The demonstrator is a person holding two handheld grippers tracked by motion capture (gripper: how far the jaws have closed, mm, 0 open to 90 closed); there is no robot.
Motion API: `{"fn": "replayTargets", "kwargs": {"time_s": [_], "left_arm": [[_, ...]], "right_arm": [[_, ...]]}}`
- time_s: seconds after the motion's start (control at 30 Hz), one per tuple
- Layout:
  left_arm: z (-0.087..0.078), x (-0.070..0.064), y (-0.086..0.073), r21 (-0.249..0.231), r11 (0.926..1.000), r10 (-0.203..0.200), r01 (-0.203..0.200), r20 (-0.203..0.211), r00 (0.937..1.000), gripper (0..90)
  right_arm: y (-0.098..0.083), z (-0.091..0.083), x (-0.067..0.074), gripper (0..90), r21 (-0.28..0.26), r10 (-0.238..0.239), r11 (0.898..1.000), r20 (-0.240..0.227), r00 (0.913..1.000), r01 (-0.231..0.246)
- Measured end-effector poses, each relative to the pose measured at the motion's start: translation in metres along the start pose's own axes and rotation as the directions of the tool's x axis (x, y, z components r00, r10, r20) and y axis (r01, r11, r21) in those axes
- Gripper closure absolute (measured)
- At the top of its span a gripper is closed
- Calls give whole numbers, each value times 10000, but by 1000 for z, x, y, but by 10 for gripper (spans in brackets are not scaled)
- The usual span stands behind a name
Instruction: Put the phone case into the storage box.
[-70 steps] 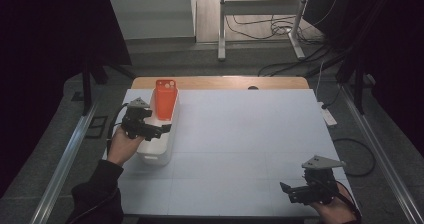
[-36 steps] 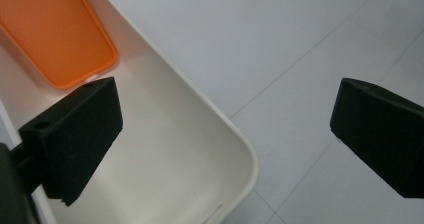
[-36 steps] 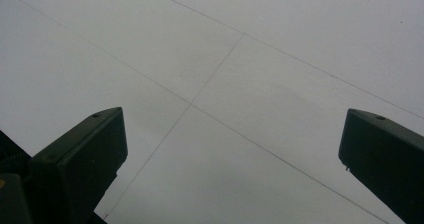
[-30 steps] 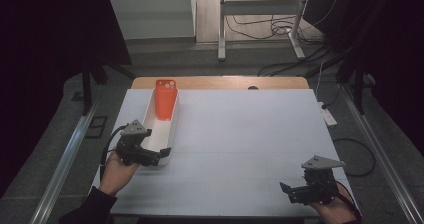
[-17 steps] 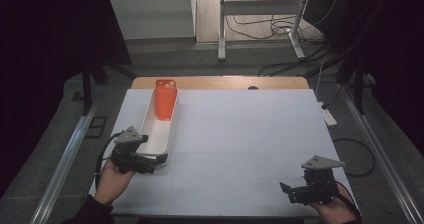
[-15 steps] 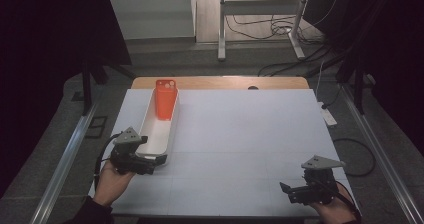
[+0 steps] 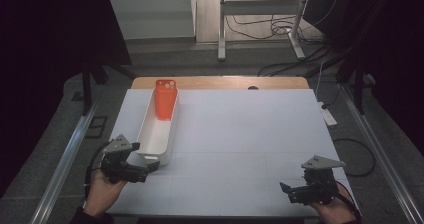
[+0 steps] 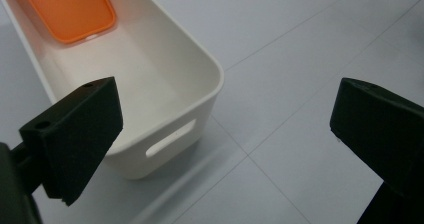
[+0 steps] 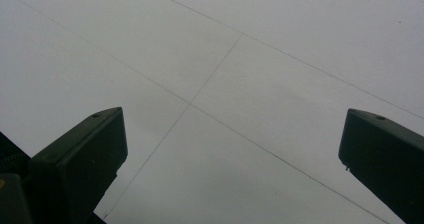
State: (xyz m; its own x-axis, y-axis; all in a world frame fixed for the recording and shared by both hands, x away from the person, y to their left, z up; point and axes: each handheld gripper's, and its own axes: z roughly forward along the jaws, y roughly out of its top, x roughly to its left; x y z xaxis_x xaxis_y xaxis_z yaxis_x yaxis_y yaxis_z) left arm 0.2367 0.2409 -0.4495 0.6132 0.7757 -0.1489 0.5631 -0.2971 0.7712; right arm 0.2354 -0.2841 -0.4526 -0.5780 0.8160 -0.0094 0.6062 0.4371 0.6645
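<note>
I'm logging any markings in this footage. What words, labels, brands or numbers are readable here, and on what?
None can be read.
Orange phone case standing in the white bin: plain, no print visible.
White bin: no label; a bare handle slot shows in the left gripper view.
White table: thin seam lines, no text.
Left gripper and right gripper: black jaws, no legible marks.

White table top (image 7: 250,134) is seen mid-frame, seamed by thin lines. A wooden edge strip (image 7: 220,82) is set along it at 12 o'clock, with a small dark hole (image 7: 253,88) on it. A metal stand (image 7: 220,29) and tangled cables (image 7: 260,26) are seen beyond. A power strip (image 7: 328,116) is laid at 3 o'clock, a floor rail (image 7: 65,164) at 9 o'clock.
</note>
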Motion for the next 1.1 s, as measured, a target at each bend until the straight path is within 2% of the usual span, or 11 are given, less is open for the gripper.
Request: {"fn": "replayTargets", "kwargs": {"time_s": [0.67, 0.97, 1.1], "left_arm": [[-18, 1, -27, 139, 9991, -386, 390, -291, 9988, 7], [-24, -1, -37, 278, 9987, -420, 434, -482, 9980, 1], [-26, -2, -42, 437, 9985, -311, 340, -640, 9975, 0]], "right_arm": [[0, 0, 0, 0, 8, 26, 10000, 28, 10000, -26], [0, 0, 0, 0, 44, 28, 10000, 38, 10000, -28], [0, 0, 0, 0, 55, 32, 10000, 39, 10000, -33]]}}
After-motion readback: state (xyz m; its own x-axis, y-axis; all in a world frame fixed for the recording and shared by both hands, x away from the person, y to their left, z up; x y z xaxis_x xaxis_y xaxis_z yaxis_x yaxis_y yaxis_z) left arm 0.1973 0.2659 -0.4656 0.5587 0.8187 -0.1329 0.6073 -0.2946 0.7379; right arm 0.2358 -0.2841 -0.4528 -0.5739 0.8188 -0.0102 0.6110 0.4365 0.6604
